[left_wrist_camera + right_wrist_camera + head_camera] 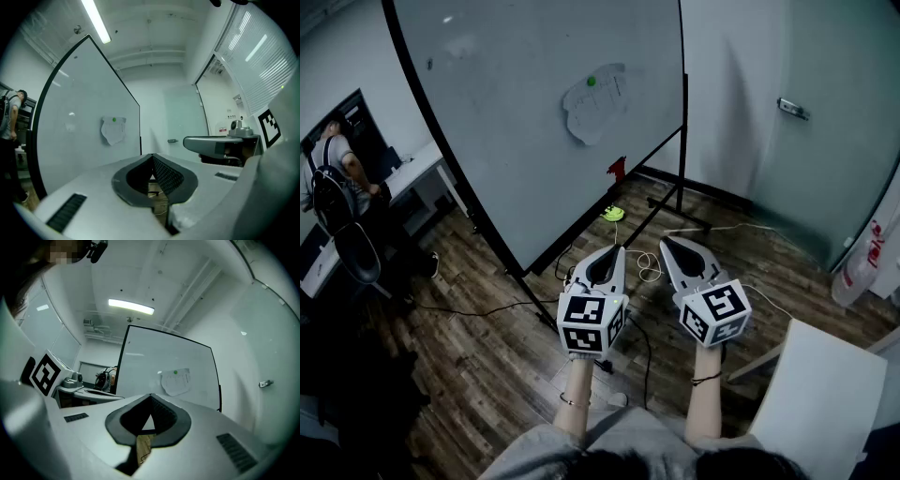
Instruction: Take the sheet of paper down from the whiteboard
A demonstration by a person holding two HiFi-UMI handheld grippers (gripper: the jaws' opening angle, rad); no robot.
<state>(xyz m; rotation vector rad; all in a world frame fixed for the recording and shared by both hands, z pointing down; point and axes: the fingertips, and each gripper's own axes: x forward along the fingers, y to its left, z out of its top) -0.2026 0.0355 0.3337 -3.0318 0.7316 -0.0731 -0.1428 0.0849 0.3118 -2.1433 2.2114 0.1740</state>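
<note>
- Left gripper [617,251]: jaws pressed together, empty.
- Right gripper [668,244]: jaws pressed together, empty.
- Sheet of paper [595,103]: hangs upright on whiteboard [506,141] under green magnet [591,82]; ahead of and above both jaws, well apart; left gripper seemingly nearer.

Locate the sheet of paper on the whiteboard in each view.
Head view: sheet of paper, upper centre.
Left gripper view: sheet of paper, left of centre.
Right gripper view: sheet of paper, just right of centre.
Shared landmark: green magnet at its top.
</note>
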